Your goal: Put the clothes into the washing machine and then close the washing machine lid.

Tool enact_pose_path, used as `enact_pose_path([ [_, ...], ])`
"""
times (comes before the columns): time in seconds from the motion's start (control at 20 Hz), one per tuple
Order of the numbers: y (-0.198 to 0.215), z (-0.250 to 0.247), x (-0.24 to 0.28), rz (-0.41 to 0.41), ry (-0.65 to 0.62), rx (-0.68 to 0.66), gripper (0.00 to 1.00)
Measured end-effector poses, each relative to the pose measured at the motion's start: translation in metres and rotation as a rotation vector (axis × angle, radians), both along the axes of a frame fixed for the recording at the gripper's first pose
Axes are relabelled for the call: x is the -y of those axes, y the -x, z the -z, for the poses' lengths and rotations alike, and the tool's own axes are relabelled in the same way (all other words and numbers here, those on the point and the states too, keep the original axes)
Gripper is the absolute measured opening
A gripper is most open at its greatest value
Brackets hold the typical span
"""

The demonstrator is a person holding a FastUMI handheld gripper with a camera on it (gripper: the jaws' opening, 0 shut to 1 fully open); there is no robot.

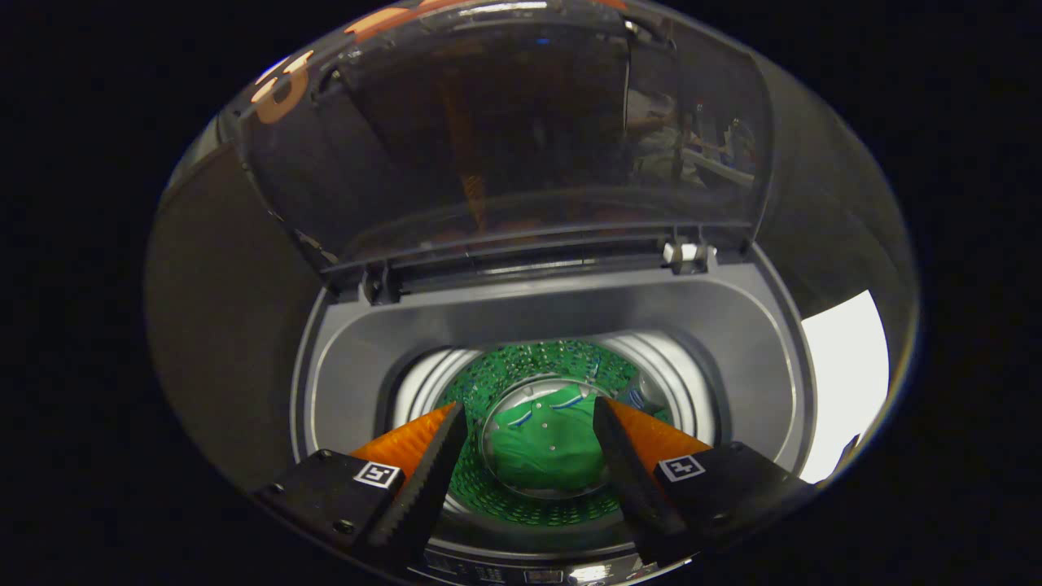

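I look down into a top-loading washing machine (733, 342) with a grey rim. A green garment (547, 446) with a collar and small buttons lies at the bottom of the shiny drum (676, 378), which reflects it in green. The transparent dark lid (505, 138) stands raised behind the opening, hinged at the back. My gripper (529, 435) hovers over the opening, open, with nothing between its fingers; the garment lies well below and between them.
The lid's hinge and a white latch piece (689, 253) sit at the back edge of the opening. A white surface (847, 382) shows to the right of the machine. Dark booth wall surrounds the machine on the left.
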State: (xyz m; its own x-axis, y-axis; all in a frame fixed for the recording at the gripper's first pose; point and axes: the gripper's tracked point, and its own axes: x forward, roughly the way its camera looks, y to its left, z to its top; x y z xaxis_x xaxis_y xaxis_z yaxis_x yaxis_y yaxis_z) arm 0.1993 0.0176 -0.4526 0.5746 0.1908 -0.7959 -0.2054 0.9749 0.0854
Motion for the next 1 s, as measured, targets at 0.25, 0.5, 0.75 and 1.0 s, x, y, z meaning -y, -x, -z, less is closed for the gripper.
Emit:
enact_pose_path([
  [0.25,0.007,-0.069,-0.007,0.005,-0.05,0.149,0.99],
  [0.5,0.008,-0.15,-0.011,0.024,-0.105,0.32,0.99],
  [0.75,-0.009,-0.241,-0.02,0.011,-0.145,0.494,0.99],
  [1.0,-0.049,-0.303,-0.033,-0.025,-0.171,0.622,0.98],
])
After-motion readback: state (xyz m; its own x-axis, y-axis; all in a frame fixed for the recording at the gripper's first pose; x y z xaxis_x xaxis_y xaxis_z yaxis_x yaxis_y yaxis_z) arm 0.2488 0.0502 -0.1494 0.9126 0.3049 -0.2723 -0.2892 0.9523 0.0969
